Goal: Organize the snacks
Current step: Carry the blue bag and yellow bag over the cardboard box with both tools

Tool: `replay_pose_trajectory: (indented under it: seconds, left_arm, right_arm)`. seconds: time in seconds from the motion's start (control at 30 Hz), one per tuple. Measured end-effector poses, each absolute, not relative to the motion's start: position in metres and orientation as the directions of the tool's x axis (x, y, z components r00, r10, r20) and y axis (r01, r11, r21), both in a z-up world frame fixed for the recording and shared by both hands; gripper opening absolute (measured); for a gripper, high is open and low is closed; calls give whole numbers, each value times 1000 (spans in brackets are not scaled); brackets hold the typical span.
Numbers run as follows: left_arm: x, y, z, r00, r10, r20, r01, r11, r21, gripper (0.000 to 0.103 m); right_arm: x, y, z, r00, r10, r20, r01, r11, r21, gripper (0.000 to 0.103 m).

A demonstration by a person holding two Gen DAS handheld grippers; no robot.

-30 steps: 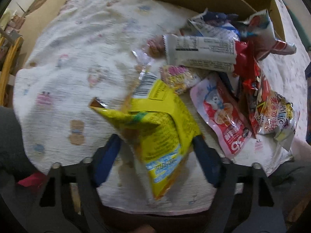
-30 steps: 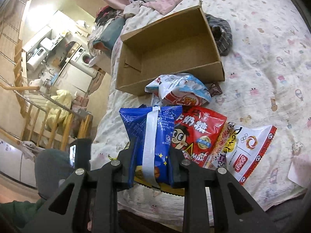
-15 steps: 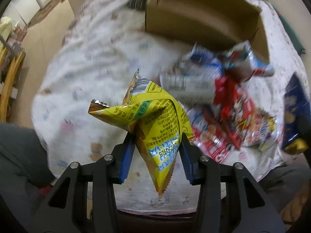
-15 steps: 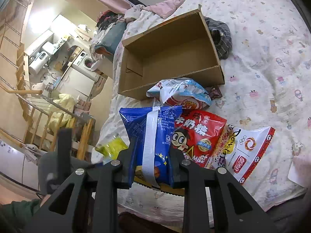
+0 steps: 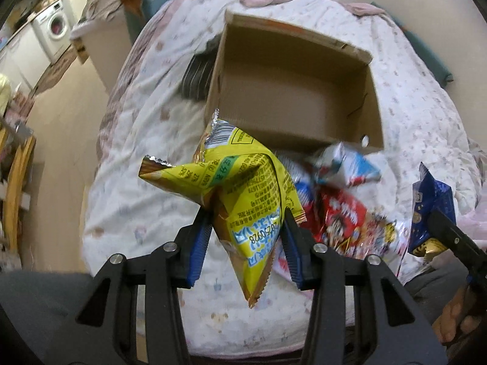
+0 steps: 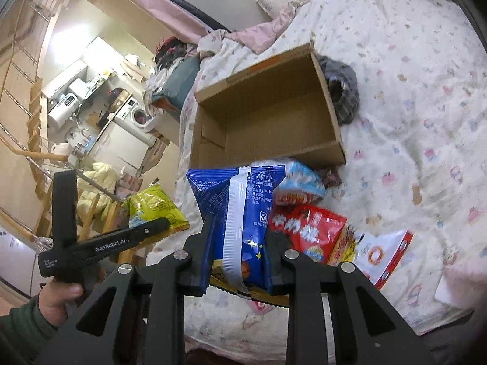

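My left gripper (image 5: 246, 228) is shut on a crumpled yellow snack bag (image 5: 243, 188), held in the air above the bed's near edge. In the right wrist view the same yellow bag (image 6: 153, 205) shows at the left. My right gripper (image 6: 239, 228) is shut on a blue snack bag (image 6: 243, 200) with a white seam, also lifted; that blue bag (image 5: 430, 210) shows at the right of the left wrist view. An open, empty cardboard box (image 5: 292, 91) lies on the bed beyond the snack pile. Red (image 6: 307, 231) and white-blue (image 6: 299, 182) packets lie in front of the box (image 6: 268, 115).
The bed carries a white patterned blanket (image 6: 411, 121). A dark checked cloth (image 6: 342, 91) lies against the box's side. A white packet with a ring logo (image 6: 383, 255) lies at the pile's right. Beyond the bed's left edge are a wooden railing (image 5: 15, 182) and a washing machine (image 5: 51, 35).
The left gripper closed on the yellow bag and lifted it off the blanket, so the box has come fully into its view. The right gripper with the blue bag rose slightly.
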State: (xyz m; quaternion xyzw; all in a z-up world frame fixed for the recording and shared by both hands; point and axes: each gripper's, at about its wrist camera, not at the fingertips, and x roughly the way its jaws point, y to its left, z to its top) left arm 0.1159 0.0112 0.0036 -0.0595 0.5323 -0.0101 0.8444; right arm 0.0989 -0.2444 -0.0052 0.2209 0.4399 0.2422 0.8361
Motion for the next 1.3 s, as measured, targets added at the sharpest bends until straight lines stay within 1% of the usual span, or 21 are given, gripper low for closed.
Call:
replay_pose_trajectory:
  seconds: [0.23, 0.4, 0.67, 0.83, 1.07, 1.3]
  left_arm:
    - [152, 8, 23, 482, -98, -871, -1, 994, -112, 41]
    - [179, 7, 31, 497, -111, -861, 16, 993, -119, 41]
    - [219, -7, 26, 499, -104, -860, 67, 994, -81, 41]
    - [240, -9, 14, 487, -122, -865, 63, 993, -104, 41]
    - [257, -16, -16, 470, -115, -875, 63, 993, -97, 41]
    - [268, -23, -33, 475, -101, -874, 64, 995, -80, 41]
  right_arm:
    - [127, -241, 22, 534, 579, -616, -249, 804, 540, 27]
    - [155, -236, 30, 552, 535, -640, -261, 840, 477, 27]
    - [204, -236, 18, 548, 509, -663, -213, 852, 478, 27]
    - [234, -226, 11, 551, 487, -678, -220, 868, 444, 27]
    - [261, -225, -21, 541, 480, -691, -188, 870, 456, 27]
    - [273, -216, -50, 507, 437, -743, -181, 897, 404, 27]
